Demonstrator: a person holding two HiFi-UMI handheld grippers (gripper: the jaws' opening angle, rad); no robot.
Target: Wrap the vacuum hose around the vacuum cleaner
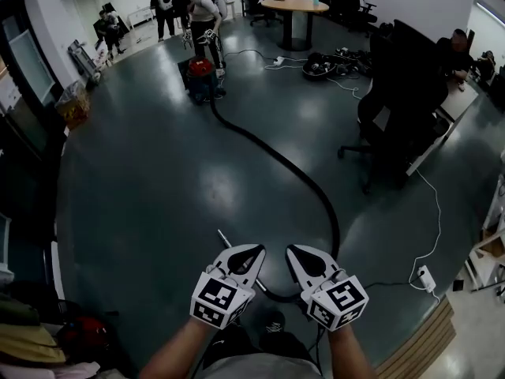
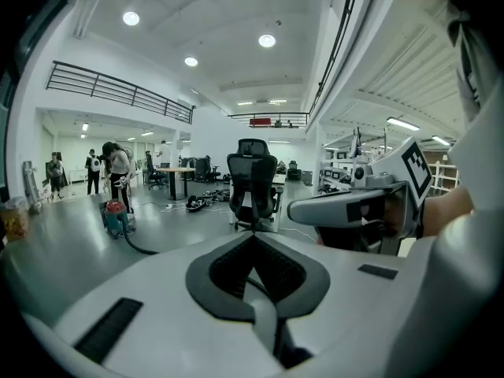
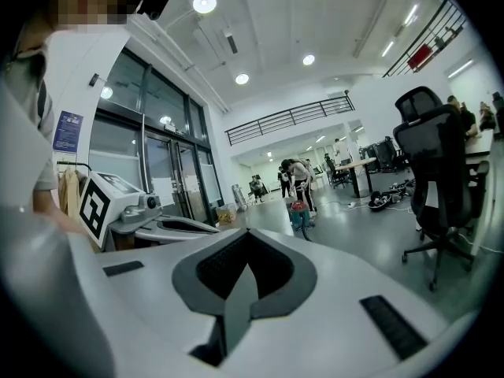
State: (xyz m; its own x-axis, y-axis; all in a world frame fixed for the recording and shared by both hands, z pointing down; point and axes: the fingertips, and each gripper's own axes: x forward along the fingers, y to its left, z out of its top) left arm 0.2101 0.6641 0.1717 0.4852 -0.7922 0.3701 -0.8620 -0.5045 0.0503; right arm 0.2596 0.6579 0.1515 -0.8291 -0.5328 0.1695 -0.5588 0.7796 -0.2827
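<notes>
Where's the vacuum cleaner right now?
The vacuum cleaner stands far across the floor, upper left in the head view, beside a bending person; its black hose runs toward the camera.

Vacuum cleaner (image 1: 202, 76): red lid, dark drum, upright on floor, far off at 11 o'clock. Black hose (image 1: 278, 159): unwrapped, trailing from cleaner across floor toward 5 o'clock, near end hooking back at 6 o'clock.

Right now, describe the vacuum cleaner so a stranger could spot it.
Start at the round wooden table at the far end of the room, then look left to the bent-over person. The vacuum cleaner sits at their feet: the only thing with a red top and a long black hose trailing from it.
</notes>
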